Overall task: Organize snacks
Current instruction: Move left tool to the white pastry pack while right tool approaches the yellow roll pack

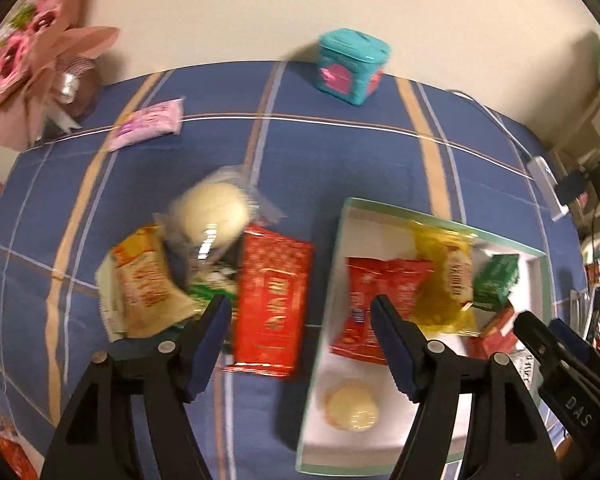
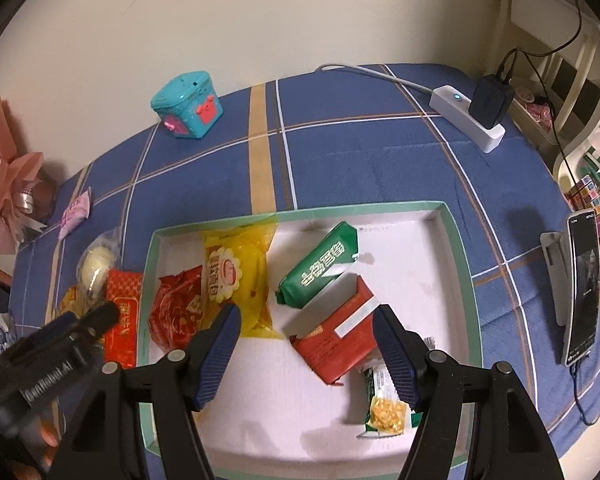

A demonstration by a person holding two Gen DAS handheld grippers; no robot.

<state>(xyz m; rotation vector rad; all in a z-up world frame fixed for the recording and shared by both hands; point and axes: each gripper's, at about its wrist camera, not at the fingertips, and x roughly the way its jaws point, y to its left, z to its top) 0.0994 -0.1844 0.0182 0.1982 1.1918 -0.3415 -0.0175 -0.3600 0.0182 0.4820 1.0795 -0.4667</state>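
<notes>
Hovering: both grippers hang above a table under a blue plaid cloth (image 2: pixel 340 160), neither touching anything.
Left gripper (image 1: pixel 300 312): jaws wide apart, nothing between them; the gap sits over the red foil packet (image 1: pixel 274 300) and the box's left rim.
Right gripper (image 2: pixel 306 324): jaws wide apart, empty (the orange-red packet (image 2: pixel 332 344) lies below the gap, inside the box).
Box (image 2: pixel 456 248): shallow, white floor, green rim, on the near half of the cloth.
Inside the box: 1 yellow packet (image 2: pixel 236 276) at the far left, 1 red crinkled packet (image 2: pixel 176 308) touching it along the left wall, 1 green packet (image 2: pixel 320 268) in the middle, tilted, the orange-red packet just beside it, and 1 small green-and-white bar (image 2: pixel 386 408) near the right gripper's right finger.
Round pale pastry (image 1: pixel 352 406): on the box floor near its near-left corner, seen only from the left wrist.
Outside the box, left of it: the red foil packet, 1 clear-wrapped white bun (image 1: pixel 212 216), 1 cream-and-orange packet (image 1: pixel 144 284), all clustered and touching; a green wrapper peeks out between them.
Far-left edge: 1 lilac packet (image 1: pixel 148 124).
Far edge: teal tin (image 2: pixel 188 104) with pink patches.
Far-right corner: white power strip (image 2: pixel 466 114) with a black charger.
Right edge: phone (image 2: pixel 582 284) propped on a stand.
Far-left corner: pink bouquet (image 1: pixel 32 60).
</notes>
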